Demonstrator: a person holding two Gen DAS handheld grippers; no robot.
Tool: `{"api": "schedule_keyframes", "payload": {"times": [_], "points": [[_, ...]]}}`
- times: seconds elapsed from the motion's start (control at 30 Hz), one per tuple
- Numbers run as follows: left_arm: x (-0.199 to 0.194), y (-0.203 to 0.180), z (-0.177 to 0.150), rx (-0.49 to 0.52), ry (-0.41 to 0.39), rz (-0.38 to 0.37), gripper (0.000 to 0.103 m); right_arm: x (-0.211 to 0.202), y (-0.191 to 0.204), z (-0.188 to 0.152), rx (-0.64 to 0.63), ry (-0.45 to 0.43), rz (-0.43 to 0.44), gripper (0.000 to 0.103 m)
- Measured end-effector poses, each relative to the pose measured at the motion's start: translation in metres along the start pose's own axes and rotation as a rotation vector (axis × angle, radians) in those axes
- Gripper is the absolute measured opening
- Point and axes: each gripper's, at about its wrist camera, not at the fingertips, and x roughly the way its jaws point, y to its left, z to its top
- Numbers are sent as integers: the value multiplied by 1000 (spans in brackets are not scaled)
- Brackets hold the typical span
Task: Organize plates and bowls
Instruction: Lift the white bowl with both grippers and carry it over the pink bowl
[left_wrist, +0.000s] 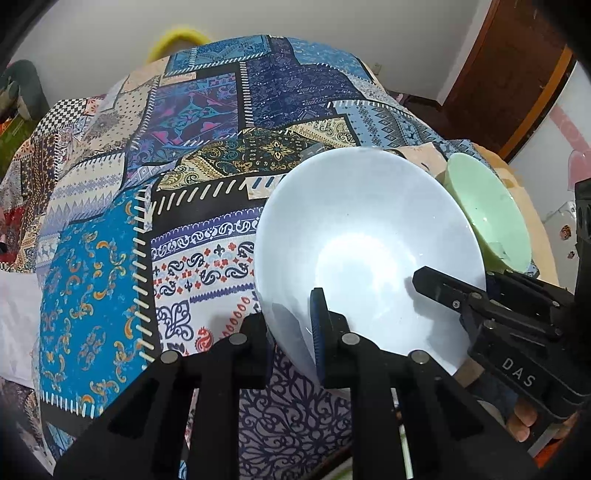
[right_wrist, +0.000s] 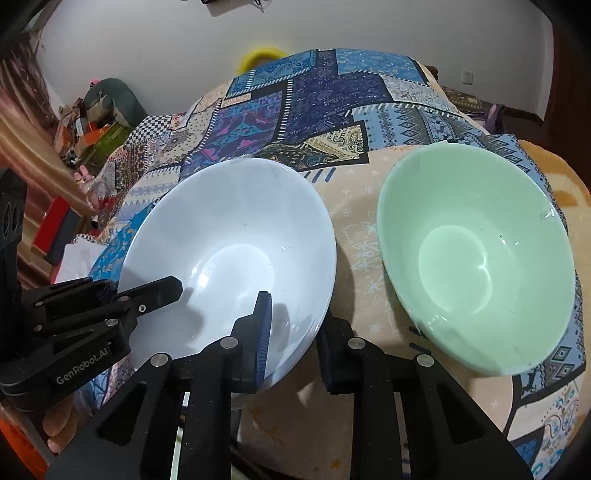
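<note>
A pale blue bowl (left_wrist: 369, 236) (right_wrist: 236, 240) rests tilted on the patterned cloth. My left gripper (left_wrist: 295, 339) straddles its near-left rim, one finger inside and one outside, jaws apart from the wall. My right gripper (right_wrist: 295, 332) straddles its near-right rim the same way, with a visible gap. Each gripper shows in the other's view: the right one (left_wrist: 443, 291) and the left one (right_wrist: 147, 295). A green bowl (right_wrist: 476, 254) (left_wrist: 487, 210) sits to the right of the blue bowl, apart from both grippers.
The patchwork cloth (left_wrist: 207, 122) covers the whole surface and falls away at the left. Clutter and boxes (right_wrist: 92, 129) lie on the floor at far left. A wooden door (left_wrist: 509, 74) stands at the back right.
</note>
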Motion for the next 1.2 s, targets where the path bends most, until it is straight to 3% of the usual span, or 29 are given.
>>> {"api": "schedule_keyframes", "payload": {"times": [0.6, 1.2], "points": [[-84, -4, -31, -3, -90, -18, 16, -55, 34, -10, -46, -85, 10, 20], [-169, 6, -92, -30, -170, -10, 17, -96, 75, -40, -97, -139, 36, 21]]}}
